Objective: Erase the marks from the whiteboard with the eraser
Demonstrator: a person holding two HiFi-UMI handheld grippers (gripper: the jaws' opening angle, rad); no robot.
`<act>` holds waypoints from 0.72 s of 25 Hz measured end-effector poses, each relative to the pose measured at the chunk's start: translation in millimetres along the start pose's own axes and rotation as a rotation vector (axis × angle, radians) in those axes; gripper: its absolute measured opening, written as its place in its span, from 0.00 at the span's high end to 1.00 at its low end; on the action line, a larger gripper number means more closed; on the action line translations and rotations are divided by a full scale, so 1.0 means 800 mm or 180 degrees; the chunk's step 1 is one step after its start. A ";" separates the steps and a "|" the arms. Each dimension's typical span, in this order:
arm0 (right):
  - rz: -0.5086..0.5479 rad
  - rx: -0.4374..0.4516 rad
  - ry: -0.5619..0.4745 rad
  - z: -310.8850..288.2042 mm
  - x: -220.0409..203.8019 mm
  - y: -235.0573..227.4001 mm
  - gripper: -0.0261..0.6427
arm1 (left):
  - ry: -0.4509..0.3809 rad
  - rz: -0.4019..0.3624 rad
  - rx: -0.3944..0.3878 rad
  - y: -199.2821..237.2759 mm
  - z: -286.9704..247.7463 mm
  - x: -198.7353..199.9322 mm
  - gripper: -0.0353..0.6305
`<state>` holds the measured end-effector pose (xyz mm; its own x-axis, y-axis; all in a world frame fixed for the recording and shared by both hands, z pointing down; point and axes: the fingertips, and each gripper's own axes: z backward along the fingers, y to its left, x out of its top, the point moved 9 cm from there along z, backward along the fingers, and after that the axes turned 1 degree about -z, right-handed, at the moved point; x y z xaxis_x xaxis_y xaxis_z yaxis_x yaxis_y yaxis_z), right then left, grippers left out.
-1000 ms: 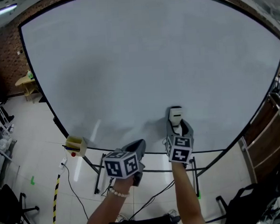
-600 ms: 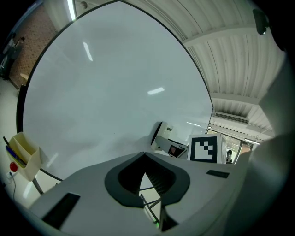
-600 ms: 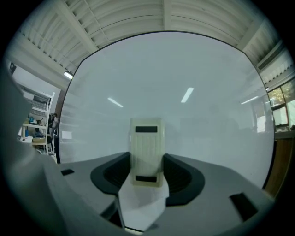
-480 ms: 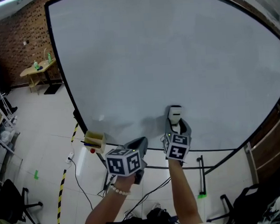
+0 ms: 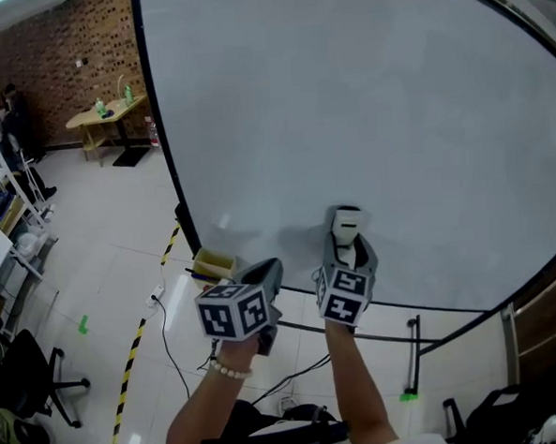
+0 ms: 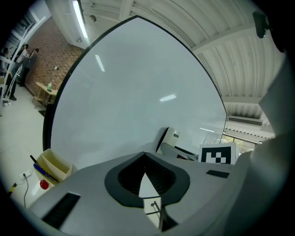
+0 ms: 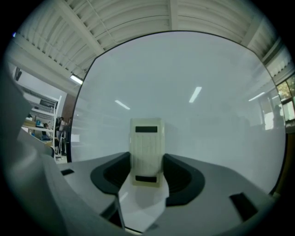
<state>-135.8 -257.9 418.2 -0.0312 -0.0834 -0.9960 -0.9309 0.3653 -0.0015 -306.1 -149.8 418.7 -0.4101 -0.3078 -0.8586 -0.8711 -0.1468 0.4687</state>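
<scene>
Where the brick wall (image 5: 61, 51) closes the far left, a small wooden bench (image 5: 105, 117) carries a few bottles (image 5: 125, 92). Nearer on that side, an office chair (image 5: 24, 377) stands on the pale floor (image 5: 93, 265), and a strip of yellow-and-black tape (image 5: 127, 371) runs toward the whiteboard (image 5: 346, 100). The board rests on a dark metal stand (image 5: 413, 354) and fills most of the head view. A yellow tray (image 5: 213, 263) holding marker pens hangs at its lower left corner.

Just right of the tray, the left tongs (image 5: 268, 266) point up toward the board's bottom edge. Their jaws meet at the tips with nothing between them.

To the right, the right tongs (image 5: 352, 244) are clamped on the eraser (image 5: 348, 223), gripping its lower part by both sides, so the cream block stands upright above the jaws. The eraser sits low on the whiteboard, a little right of the middle and above the bottom edge. It is right up at the surface, though I cannot tell whether it is pressing on the board.
</scene>
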 end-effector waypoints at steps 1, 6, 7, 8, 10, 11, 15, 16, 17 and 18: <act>0.0026 0.0004 0.0000 -0.003 -0.001 0.016 0.60 | -0.0002 0.0024 0.0011 0.011 0.006 0.003 0.97; 0.0078 -0.0161 -0.0065 -0.016 0.001 0.088 0.60 | 0.0050 0.0034 -0.0018 0.075 0.035 0.025 0.97; 0.0085 -0.0176 -0.0061 -0.018 0.001 0.104 0.60 | 0.0069 0.0025 -0.0027 0.089 0.042 0.030 0.97; 0.0093 -0.0185 -0.0050 -0.021 0.000 0.122 0.60 | 0.0091 0.0015 -0.0037 0.104 0.050 0.035 0.97; 0.0112 -0.0212 -0.0034 -0.030 -0.002 0.158 0.60 | 0.0132 -0.0007 -0.0049 0.137 0.064 0.046 0.97; 0.0115 -0.0235 -0.0036 -0.035 -0.004 0.175 0.60 | 0.0150 -0.0016 -0.0055 0.153 0.071 0.051 0.97; 0.0100 -0.0305 -0.0034 -0.052 -0.011 0.241 0.60 | 0.0217 -0.0066 -0.0097 0.213 0.097 0.072 0.97; 0.0101 -0.0306 -0.0027 -0.056 -0.012 0.258 0.60 | 0.0227 -0.0082 -0.0104 0.227 0.104 0.078 0.97; 0.0103 -0.0302 -0.0018 -0.060 -0.012 0.275 0.60 | 0.0236 -0.0096 -0.0108 0.241 0.110 0.085 0.97; 0.0103 -0.0295 -0.0008 -0.066 -0.013 0.292 0.60 | 0.0245 -0.0105 -0.0111 0.254 0.115 0.091 0.97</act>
<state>-372.2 -220.3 433.2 -0.0611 -0.0705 -0.9956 -0.9591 0.2805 0.0390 -537.8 -115.2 432.1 -0.3582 -0.3733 -0.8558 -0.8733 -0.1902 0.4485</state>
